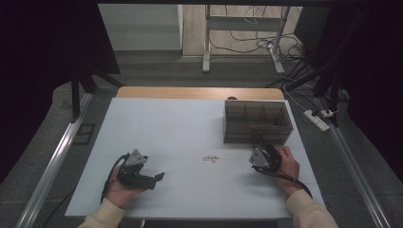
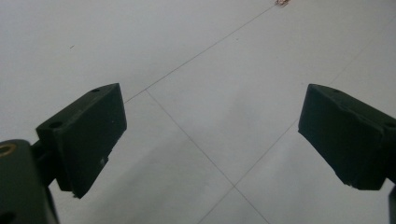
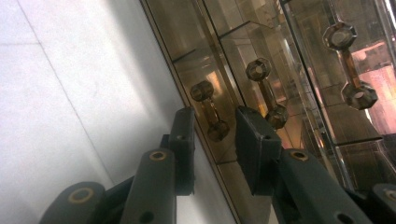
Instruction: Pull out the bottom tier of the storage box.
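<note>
A brown see-through box (image 1: 256,122) with inner compartments stands at the right back of the white mat (image 1: 180,123). Its front wall (image 3: 224,70) carries dumbbell-shaped handles. My right gripper (image 1: 260,144) is right up against that front. In the right gripper view its jaws straddle the leftmost handle (image 3: 210,109); the right gripper (image 3: 215,116) is open, with a thin gap left on each side of the handle's lower knob. My left gripper (image 1: 154,179) rests low at the mat's front left, open wide (image 2: 210,126), with bare mat between its jaws.
A few small tan pieces (image 1: 209,158) lie at the mat's middle, between the two hands, and peek in at the top edge (image 2: 281,2) of the left gripper view. Two more handles (image 3: 266,93) (image 3: 350,65) sit further along the box front. Metal rails flank the table.
</note>
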{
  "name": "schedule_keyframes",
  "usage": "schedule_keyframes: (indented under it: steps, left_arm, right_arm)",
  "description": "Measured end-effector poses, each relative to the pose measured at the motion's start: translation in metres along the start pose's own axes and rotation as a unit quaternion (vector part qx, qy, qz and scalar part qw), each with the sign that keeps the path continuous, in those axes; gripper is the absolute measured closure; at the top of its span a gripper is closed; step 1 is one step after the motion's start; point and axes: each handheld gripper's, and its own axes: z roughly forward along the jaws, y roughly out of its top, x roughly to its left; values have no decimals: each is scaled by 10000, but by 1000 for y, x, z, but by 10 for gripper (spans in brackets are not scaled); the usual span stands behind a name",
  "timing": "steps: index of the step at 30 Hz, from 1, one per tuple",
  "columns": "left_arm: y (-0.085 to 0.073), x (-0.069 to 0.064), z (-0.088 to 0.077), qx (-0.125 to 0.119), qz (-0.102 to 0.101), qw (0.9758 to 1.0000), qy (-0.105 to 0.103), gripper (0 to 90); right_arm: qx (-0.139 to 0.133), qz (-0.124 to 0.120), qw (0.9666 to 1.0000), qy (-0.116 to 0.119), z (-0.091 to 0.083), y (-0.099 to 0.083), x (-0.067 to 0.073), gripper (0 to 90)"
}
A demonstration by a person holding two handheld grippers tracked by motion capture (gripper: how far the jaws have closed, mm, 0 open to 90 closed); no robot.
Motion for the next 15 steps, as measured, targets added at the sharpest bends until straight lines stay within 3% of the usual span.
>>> schedule_keyframes:
  steps: [15]
  left_arm:
    - [0,0,0,1,5,10000,4,71]
  right_arm:
    - [47,-61,10000,-61,4,-1,1,691]
